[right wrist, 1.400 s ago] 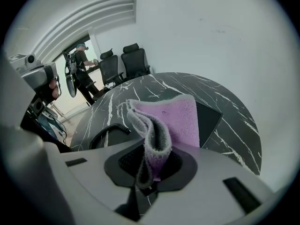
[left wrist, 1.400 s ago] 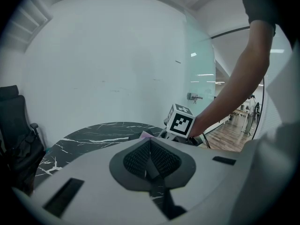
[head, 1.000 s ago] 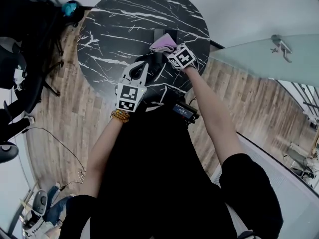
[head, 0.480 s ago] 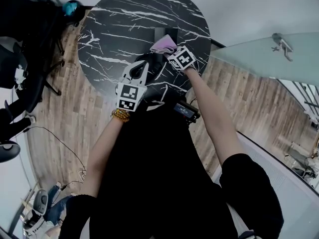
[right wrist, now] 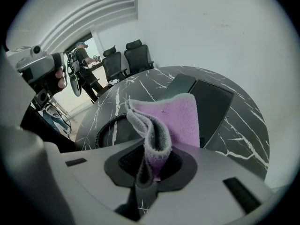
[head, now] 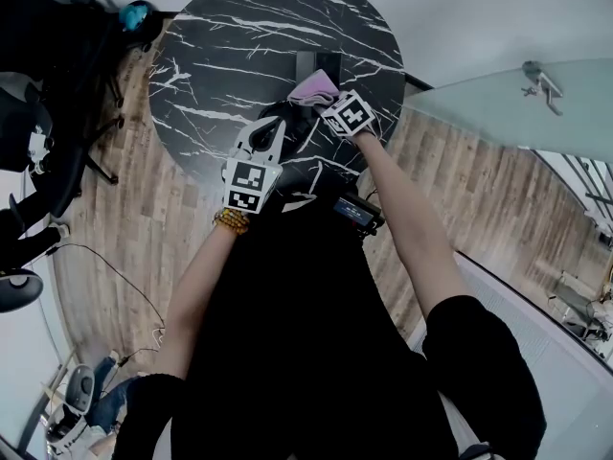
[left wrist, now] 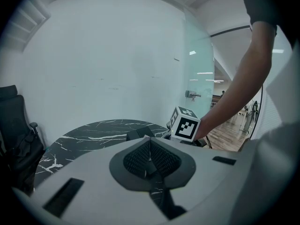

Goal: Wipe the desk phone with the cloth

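We hold both arms forward and down. Our left gripper (head: 268,132) is the nearer one, its jaws pressed together with nothing between them. Its marker cube (head: 247,186) faces up, and a bead bracelet (head: 231,221) rings that wrist. Our left forearm (head: 196,290) is bare below a black sleeve. Our right arm (head: 407,218) reaches farther, almost straight. Our right gripper (head: 326,102) points far and left, jaws clamped on a fold of cloth (right wrist: 176,116). The two grippers are near each other, not touching.
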The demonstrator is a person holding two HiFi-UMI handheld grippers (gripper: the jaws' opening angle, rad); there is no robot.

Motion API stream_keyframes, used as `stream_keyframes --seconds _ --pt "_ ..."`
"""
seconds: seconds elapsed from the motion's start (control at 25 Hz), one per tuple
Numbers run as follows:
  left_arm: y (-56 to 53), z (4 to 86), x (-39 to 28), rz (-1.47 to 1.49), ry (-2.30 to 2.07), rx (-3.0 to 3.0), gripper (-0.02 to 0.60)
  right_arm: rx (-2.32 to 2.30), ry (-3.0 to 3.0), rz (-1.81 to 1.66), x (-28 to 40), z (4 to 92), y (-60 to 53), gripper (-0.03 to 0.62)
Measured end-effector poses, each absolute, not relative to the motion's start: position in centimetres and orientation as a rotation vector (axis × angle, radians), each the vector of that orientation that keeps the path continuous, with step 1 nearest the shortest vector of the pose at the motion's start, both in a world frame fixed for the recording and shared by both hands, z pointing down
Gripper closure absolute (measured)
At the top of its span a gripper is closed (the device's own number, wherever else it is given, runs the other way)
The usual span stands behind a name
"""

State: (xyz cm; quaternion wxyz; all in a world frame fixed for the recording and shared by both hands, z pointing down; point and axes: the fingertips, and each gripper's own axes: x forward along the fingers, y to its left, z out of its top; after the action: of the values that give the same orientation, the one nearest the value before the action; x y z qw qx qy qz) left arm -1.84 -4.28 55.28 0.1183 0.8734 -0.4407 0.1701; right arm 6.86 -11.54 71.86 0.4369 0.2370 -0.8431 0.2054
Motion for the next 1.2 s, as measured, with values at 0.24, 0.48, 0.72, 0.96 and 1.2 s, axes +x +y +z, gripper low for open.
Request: stream_keyframes --seconds 0.24,0.48,0.72,0.96,1.2 --pt "-4.2 55.4 -1.8 0.502 -1.284 2.552 0.568 0.581 -2.099 0.525 6.8 72.0 -11.2 0.531" --pt "-4.3 55.4 -2.0 0.503 -1.287 2.549 0.568 0.581 -2.099 0.529 6.9 72.1 -10.9 0.531" --pt "-4.3 55.6 -2.0 0.508 -1.284 2.547 0.568 0.576 -2.098 0.533 6.8 72.3 -10.7 0.531" --pt "-4.3 55.8 -2.0 0.508 -1.279 2.543 0.568 0.566 -2.094 0.539 6.9 72.5 -10.3 0.531" --pt "-4.4 55.9 -2.1 0.51 -1.281 2.541 0.568 0.564 -2.095 0.546 6.9 72.6 -10.2 0.531"
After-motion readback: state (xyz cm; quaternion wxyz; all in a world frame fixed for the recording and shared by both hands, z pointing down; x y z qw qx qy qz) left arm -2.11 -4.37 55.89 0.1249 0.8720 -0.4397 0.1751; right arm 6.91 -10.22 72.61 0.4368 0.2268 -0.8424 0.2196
